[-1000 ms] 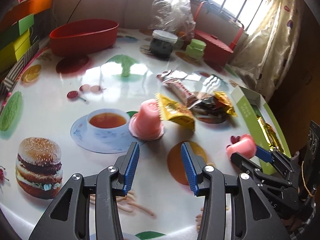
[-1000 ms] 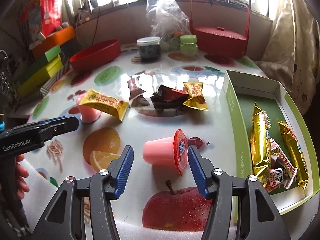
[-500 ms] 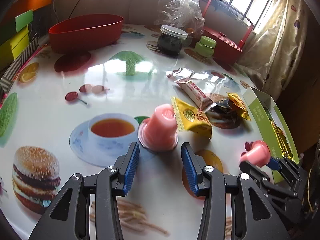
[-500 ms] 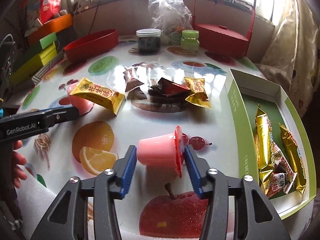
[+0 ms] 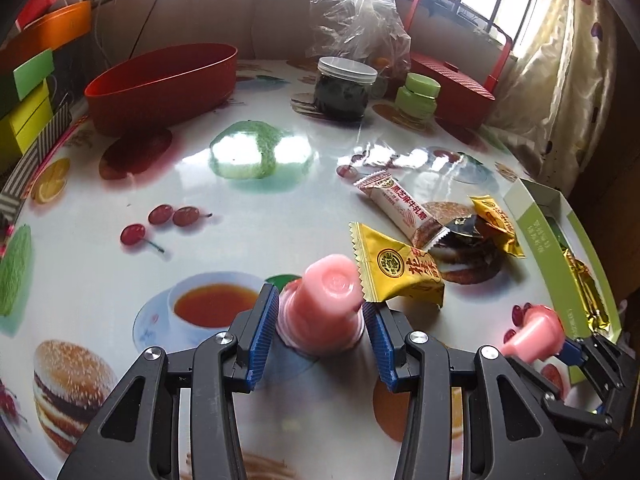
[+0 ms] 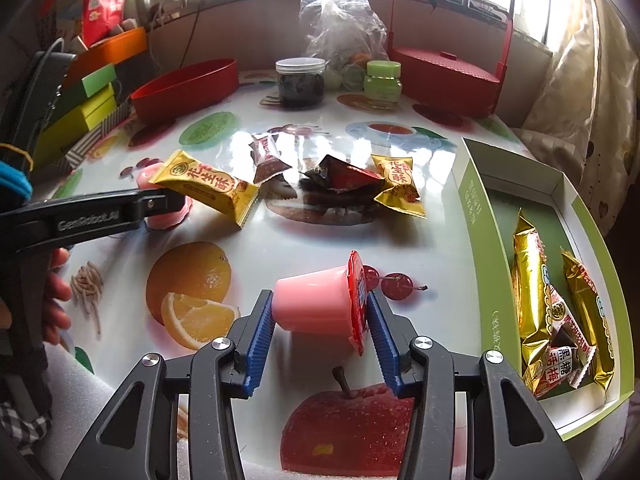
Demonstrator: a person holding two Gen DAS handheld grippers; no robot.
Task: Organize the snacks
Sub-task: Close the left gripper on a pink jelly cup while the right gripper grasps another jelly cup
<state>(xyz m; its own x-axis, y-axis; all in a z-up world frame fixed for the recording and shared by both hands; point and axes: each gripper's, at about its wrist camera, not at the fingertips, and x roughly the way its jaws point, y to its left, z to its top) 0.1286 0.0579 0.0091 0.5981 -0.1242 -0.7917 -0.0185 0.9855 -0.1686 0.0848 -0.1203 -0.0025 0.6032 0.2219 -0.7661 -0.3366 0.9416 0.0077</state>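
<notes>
A pink jelly cup (image 5: 326, 304) stands upside down on the table between the fingers of my left gripper (image 5: 320, 332); the blue pads are at its sides, and I cannot tell whether they press it. A yellow peanut-candy pack (image 5: 394, 270) leans on it. My right gripper (image 6: 320, 332) is shut on a second pink jelly cup (image 6: 320, 306), held on its side, red lid to the right; it also shows in the left wrist view (image 5: 536, 332). More wrapped snacks (image 6: 344, 178) lie mid-table. The green box (image 6: 476, 208) at the right holds gold packs (image 6: 532, 280).
At the back stand a red oval bowl (image 5: 160, 84), a dark jar with a white lid (image 5: 344, 88), a small green jar (image 5: 418, 94), a clear plastic bag (image 5: 360, 20) and a red basket (image 6: 448, 72). Coloured boxes (image 6: 88, 104) are stacked at the left.
My left gripper has moved forward until its fingers stand around the upside-down jelly cup. My right gripper has closed on its jelly cup and holds it.
</notes>
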